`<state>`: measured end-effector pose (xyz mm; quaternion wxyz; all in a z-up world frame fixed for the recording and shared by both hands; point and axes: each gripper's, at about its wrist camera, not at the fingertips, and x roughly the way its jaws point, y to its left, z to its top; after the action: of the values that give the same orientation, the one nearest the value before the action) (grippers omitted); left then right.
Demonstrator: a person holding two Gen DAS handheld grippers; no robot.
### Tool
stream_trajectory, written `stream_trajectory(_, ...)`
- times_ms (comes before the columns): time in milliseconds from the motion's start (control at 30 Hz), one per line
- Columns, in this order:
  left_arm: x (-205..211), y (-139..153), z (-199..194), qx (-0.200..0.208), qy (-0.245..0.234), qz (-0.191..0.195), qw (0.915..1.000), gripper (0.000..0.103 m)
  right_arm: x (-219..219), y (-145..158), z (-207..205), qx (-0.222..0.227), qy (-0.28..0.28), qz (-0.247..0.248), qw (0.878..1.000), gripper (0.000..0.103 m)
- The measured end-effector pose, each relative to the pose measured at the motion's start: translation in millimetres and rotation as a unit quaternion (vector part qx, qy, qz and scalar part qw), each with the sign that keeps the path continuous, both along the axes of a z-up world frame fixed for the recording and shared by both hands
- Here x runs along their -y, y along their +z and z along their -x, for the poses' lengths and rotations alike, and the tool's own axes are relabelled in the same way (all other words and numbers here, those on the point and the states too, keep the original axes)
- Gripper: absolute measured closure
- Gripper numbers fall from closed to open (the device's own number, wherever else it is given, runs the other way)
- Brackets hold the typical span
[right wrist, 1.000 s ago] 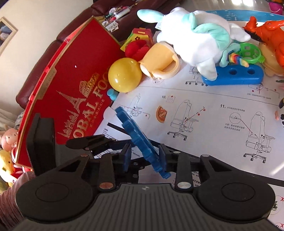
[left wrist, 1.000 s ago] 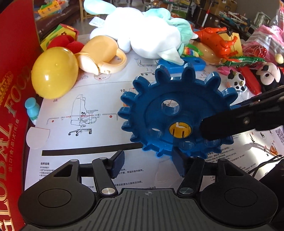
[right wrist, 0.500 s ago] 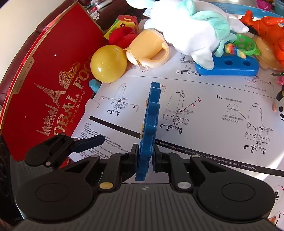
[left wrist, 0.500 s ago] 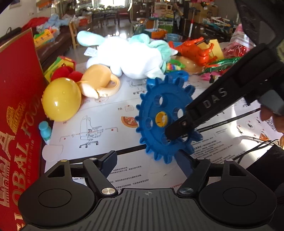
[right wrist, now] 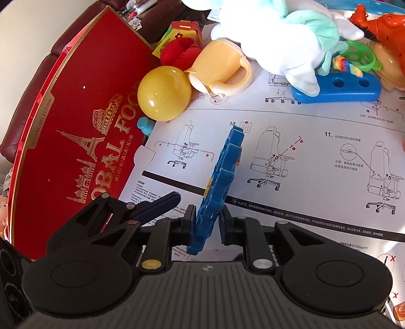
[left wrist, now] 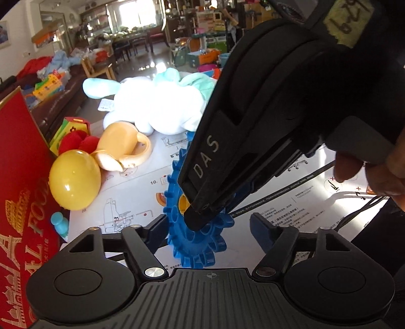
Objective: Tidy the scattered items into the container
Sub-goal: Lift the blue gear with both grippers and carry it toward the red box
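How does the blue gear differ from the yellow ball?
The blue gear is flat and toothed; the yellow ball is round and smooth. The gear stands on edge between the right gripper's jaws, which have just opened slightly; the ball lies beside the red box. Both look plastic.

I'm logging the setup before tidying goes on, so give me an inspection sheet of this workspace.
Surface: printed chair-assembly sheet spread under everything.
Job's things: blue gear held on edge above the sheet; red gift box at the left.
Clutter: yellow ball, peach cup, white plush, blue holed block, orange toy.
Grippers: right gripper clamps the gear, jaws just eased slightly wider; left gripper open, jaws just narrowing, gear between its fingers, not pressed.
Cables: black cable at the sheet's right edge.
Surroundings: brown sofa, cluttered room behind.
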<state>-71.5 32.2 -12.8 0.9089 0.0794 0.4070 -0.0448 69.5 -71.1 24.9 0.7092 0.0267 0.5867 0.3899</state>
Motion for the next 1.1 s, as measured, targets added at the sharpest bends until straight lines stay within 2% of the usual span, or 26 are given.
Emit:
stream_trajectory(67,-5.9,-3.4,-5.7,-0.013,0.005,0.008,0.9999,0.040,1.5,0.2,0.3,-0.002,0.000,-0.002,1.000,0.078)
stream_trajectory(133,-14.5,-7.2,-11.8,-0.033,0.019,0.023,0.9990,0.066,2.5,1.1,0.0,-0.002,0.001,-0.004,1.000,0.075)
stream_trajectory(167,-19.0,-8.5,-13.5,-0.039,0.028,0.033,0.9983,0.068,2.9,1.4,-0.5,-0.001,0.000,-0.005,1.000,0.072)
stream_trajectory(233,-25.0,-8.8,-14.3,-0.041,0.039,0.044,0.9974,0.068,4.0,2.3,-2.6,0.000,-0.003,-0.008,1.000,0.069)
stream_trajectory(300,-28.1,-8.1,-13.8,-0.045,0.042,0.052,0.9968,0.068,5.7,2.7,-6.9,0.000,-0.014,-0.010,1.000,0.061)
stream_trajectory(367,-30.3,-8.3,-14.0,-0.052,0.043,0.061,0.9959,0.068,9.5,4.0,-13.1,0.001,-0.033,-0.013,0.999,0.048)
stream_trajectory(500,-27.3,-4.8,-11.3,-0.057,0.032,0.074,0.9950,0.068,14.7,4.7,-26.6,0.004,-0.066,-0.010,0.998,0.047)
stream_trajectory(600,-21.5,-2.1,-10.8,-0.058,0.020,0.092,0.9939,0.068,12.8,2.1,-30.2,0.004,-0.071,-0.007,0.997,0.050)
stream_trajectory(700,-24.0,-1.9,-13.2,-0.067,0.026,0.120,0.9901,0.069,9.8,1.6,-27.0,0.023,-0.067,0.002,0.997,0.071)
stream_trajectory(800,-31.7,-2.0,-13.1,-0.072,0.034,0.145,0.9863,0.067,8.5,4.1,-24.5,0.040,-0.061,0.002,0.997,0.073)
stream_trajectory(867,-33.7,-3.0,-14.0,-0.073,0.042,0.137,0.9870,0.066,7.5,3.6,-24.0,0.044,-0.057,0.004,0.997,0.075)
stream_trajectory(933,-33.7,-4.0,-14.1,-0.071,0.053,0.122,0.9885,0.058,7.1,1.8,-23.9,0.046,-0.058,0.009,0.997,0.077)
stream_trajectory(1033,-34.7,-5.3,-16.6,-0.072,0.058,0.106,0.9900,0.055,8.1,-1.6,-25.1,0.037,-0.062,0.008,0.997,0.077)
stream_trajectory(1067,-34.1,-5.6,-16.6,-0.073,0.056,0.103,0.9904,0.056,8.1,-1.7,-24.7,0.037,-0.062,0.009,0.997,0.077)
stream_trajectory(1100,-32.8,-5.7,-16.6,-0.074,0.052,0.099,0.9909,0.067,7.9,-1.8,-24.4,0.038,-0.062,0.010,0.997,0.077)
